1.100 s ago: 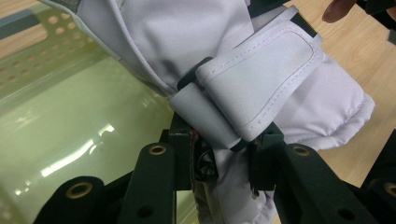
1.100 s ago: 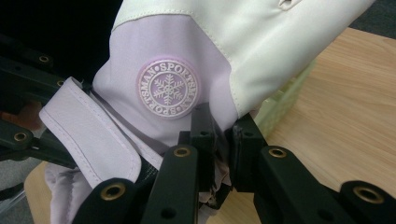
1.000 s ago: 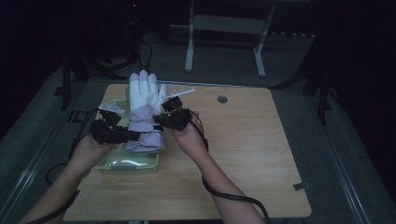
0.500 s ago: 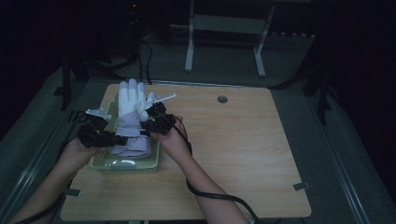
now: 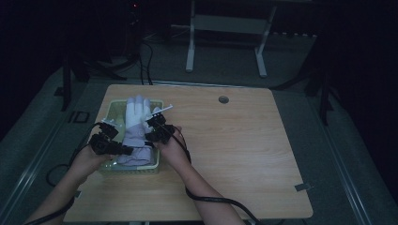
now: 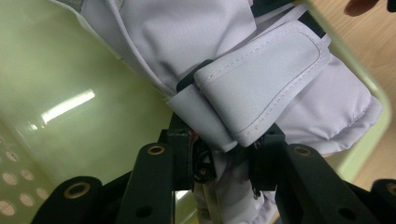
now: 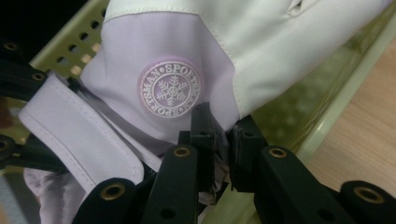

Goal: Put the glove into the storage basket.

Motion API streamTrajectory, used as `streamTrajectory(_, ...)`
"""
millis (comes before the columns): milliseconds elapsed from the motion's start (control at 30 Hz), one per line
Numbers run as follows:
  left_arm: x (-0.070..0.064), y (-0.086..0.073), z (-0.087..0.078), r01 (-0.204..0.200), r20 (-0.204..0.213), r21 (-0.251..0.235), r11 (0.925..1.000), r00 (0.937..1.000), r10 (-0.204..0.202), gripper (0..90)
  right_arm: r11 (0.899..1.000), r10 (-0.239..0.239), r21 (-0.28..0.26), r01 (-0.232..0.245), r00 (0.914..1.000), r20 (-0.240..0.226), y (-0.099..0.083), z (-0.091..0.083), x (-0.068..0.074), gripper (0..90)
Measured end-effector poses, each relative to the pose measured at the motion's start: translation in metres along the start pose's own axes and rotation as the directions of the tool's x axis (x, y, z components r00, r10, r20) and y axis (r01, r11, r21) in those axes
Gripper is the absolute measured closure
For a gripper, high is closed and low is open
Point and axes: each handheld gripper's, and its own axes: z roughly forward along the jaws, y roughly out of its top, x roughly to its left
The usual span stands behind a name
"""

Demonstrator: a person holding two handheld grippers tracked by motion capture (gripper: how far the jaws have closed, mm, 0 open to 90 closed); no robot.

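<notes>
A white and pale lilac ski glove [image 5: 135, 127] lies over a light green perforated basket [image 5: 111, 106] at the table's left. Its white fingers point away from me and its cuff is toward me. My left gripper [image 5: 126, 151] is shut on the cuff's left edge, by the strap flap [image 6: 261, 88]. My right gripper [image 5: 149, 138] is shut on the glove's right side, just below a round snowflake badge [image 7: 171, 89]. In both gripper views the jaws pinch lilac fabric above the basket wall [image 7: 327, 116].
The basket [image 6: 70, 84] sits near the wooden table's [image 5: 234, 145] left edge. A round grommet [image 5: 223, 99] is in the tabletop at the back. Cables trail from both grippers off the front edge. A metal stand [image 5: 225, 28] is on the floor beyond.
Both grippers have carried the glove leftward and toward me, lowering it over the basket. The glove now lies flatter, along the basket.
</notes>
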Motion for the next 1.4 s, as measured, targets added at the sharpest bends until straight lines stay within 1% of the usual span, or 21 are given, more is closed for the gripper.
streamTrajectory(200,0.0,0.004,0.008,0.024,-0.027,0.093,0.9954,0.9994,-0.021,65.9,0.999,-0.012,0.041,0.011,0.9998,0.016,-0.001,0.01,0.002,81.3)
streamTrajectory(267,-0.001,0.004,0.012,0.021,-0.041,0.115,0.9931,0.999,-0.016,65.3,0.998,-0.019,0.065,0.017,0.9995,0.025,0.0,0.014,0.003,80.4)
streamTrajectory(300,-0.001,0.003,0.013,0.019,-0.044,0.121,0.9925,0.9989,-0.013,65.1,0.997,-0.017,0.08,0.014,0.9994,0.03,-0.001,0.016,0.003,79.9)
streamTrajectory(367,0.0,0.003,0.016,0.029,-0.055,0.128,0.9913,0.9982,-0.022,64.6,0.996,-0.026,0.082,0.023,0.9991,0.032,-0.001,0.018,0.004,79.9)
streamTrajectory(433,0.001,0.002,0.018,0.043,-0.051,0.139,0.9894,0.9981,-0.036,63.2,0.996,-0.035,0.088,0.032,0.9988,0.034,-0.001,0.019,0.004,79.1)
streamTrajectory(500,0.002,0.002,0.019,0.042,-0.067,0.148,0.9881,0.9973,-0.032,61.8,0.994,-0.044,0.099,0.04,0.9983,0.038,0.0,0.02,0.006,77.7)
streamTrajectory(633,0.003,0.002,0.022,0.051,-0.068,0.163,0.9853,0.9968,-0.041,59.6,0.994,-0.055,0.098,0.052,0.9979,0.034,0.001,0.019,0.007,68.9)
streamTrajectory(733,0.004,0.0,0.023,0.058,-0.074,0.168,0.984,0.9962,-0.046,58.7,0.993,-0.075,0.096,0.07,0.9957,0.053,0.003,0.017,0.007,62.3)
streamTrajectory(800,0.005,-0.001,0.023,0.058,-0.08,0.174,0.983,0.9958,-0.044,57.5,0.994,-0.077,0.082,0.072,0.9955,0.055,0.004,0.014,0.006,59.3)
streamTrajectory(833,0.005,-0.001,0.023,0.058,-0.077,0.171,0.9836,0.996,-0.045,57.2,0.995,-0.08,0.06,0.077,0.9954,0.054,0.006,0.011,0.005,55.6)
streamTrajectory(900,0.004,-0.001,0.022,0.052,-0.082,0.16,0.9857,0.9959,-0.04,52.9,0.997,-0.072,0.034,0.071,0.9969,0.033,0.009,0.006,0.004,53.2)
streamTrajectory(967,0.001,0.0,0.018,0.041,-0.118,0.123,0.9916,0.9926,-0.027,41.7,0.997,-0.081,0.012,0.081,0.9962,0.031,0.011,0.0,0.005,49.7)
streamTrajectory(1000,-0.002,0.001,0.014,0.054,-0.153,0.075,0.9957,0.9874,-0.042,35.4,0.996,-0.087,0.004,0.087,0.9958,0.028,0.012,-0.003,0.005,47.9)
streamTrajectory(1033,-0.003,0.001,0.01,0.045,-0.156,0.058,0.9973,0.9871,-0.036,28.0,0.996,-0.094,-0.011,0.094,0.9953,0.025,0.013,-0.006,0.004,46.9)
streamTrajectory(1100,-0.005,0.003,0.004,0.033,-0.141,0.037,0.9988,0.9896,-0.027,18.6,0.995,-0.093,-0.02,0.093,0.9955,0.021,0.015,-0.012,0.003,47.0)
streamTrajectory(1167,-0.006,0.006,-0.001,0.034,-0.138,0.012,0.9993,0.99,-0.032,14.8,0.995,-0.091,-0.024,0.092,0.9957,0.017,0.017,-0.017,0.002,48.1)
streamTrajectory(1233,-0.008,0.008,-0.008,0.053,-0.118,-0.045,0.9976,0.9913,-0.058,13.9,0.994,-0.1,-0.04,0.101,0.9949,0.006,0.017,-0.023,0.001,45.5)
streamTrajectory(1300,-0.01,0.01,-0.012,0.066,-0.104,-0.097,0.9932,0.9917,-0.076,7.6,0.993,-0.11,-0.043,0.11,0.9939,-0.005,0.017,-0.029,0.0,42.3)
streamTrajectory(1333,-0.011,0.011,-0.014,0.08,-0.096,-0.139,0.9871,0.9909,-0.094,7.3,0.992,-0.115,-0.044,0.115,0.9933,-0.007,0.016,-0.031,-0.001,40.8)
streamTrajectory(1367,-0.012,0.011,-0.015,0.092,-0.086,-0.152,0.9841,0.9907,-0.106,3.8,0.991,-0.126,-0.043,0.126,0.992,-0.003,0.016,-0.034,-0.002,40.7)
streamTrajectory(1400,-0.013,0.012,-0.016,0.102,-0.033,-0.18,0.9783,0.9934,-0.11,0.2,0.991,-0.131,-0.04,0.131,0.9914,-0.001,0.016,-0.036,-0.003,41.6)
